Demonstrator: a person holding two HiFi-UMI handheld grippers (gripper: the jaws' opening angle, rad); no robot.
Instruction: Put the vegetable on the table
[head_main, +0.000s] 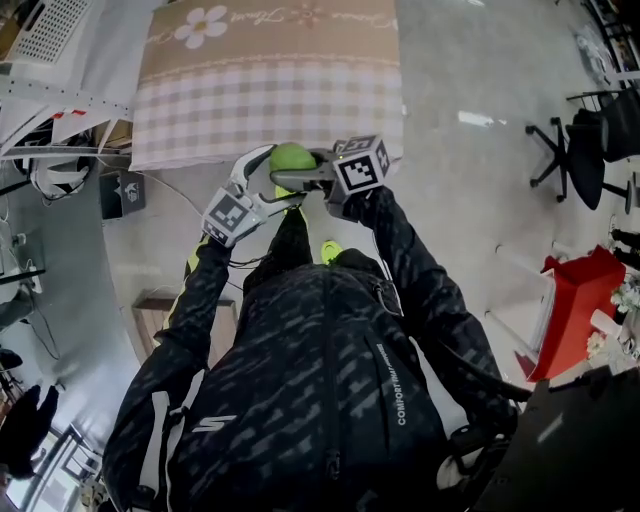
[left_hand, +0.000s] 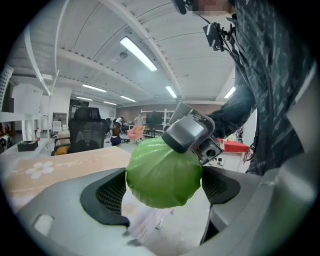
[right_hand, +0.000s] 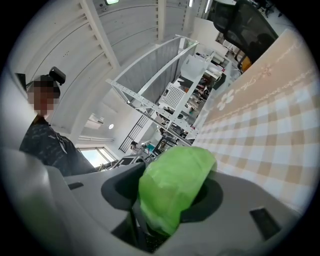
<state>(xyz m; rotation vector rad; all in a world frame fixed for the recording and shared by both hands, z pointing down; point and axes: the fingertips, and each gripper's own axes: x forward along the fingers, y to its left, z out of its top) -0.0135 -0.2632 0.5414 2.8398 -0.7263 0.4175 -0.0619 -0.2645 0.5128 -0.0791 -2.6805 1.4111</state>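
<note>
Head view, round glossy green cabbage (head_main: 292, 157), left claw (left_hand: 162, 189) and right claw (right_hand: 167, 196) each clamped on it

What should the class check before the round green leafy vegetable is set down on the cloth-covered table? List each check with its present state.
1. Grip of left hand-held gripper on round green leafy vegetable: ok.
2. Grip of right hand-held gripper: ok.
3. Vegetable above beige checked tablecloth: cannot tell, it hangs at the near edge.
4. Visible cloth free of objects: ok.
5. Vegetable resting on cloth: not ok, held in the air.
</note>
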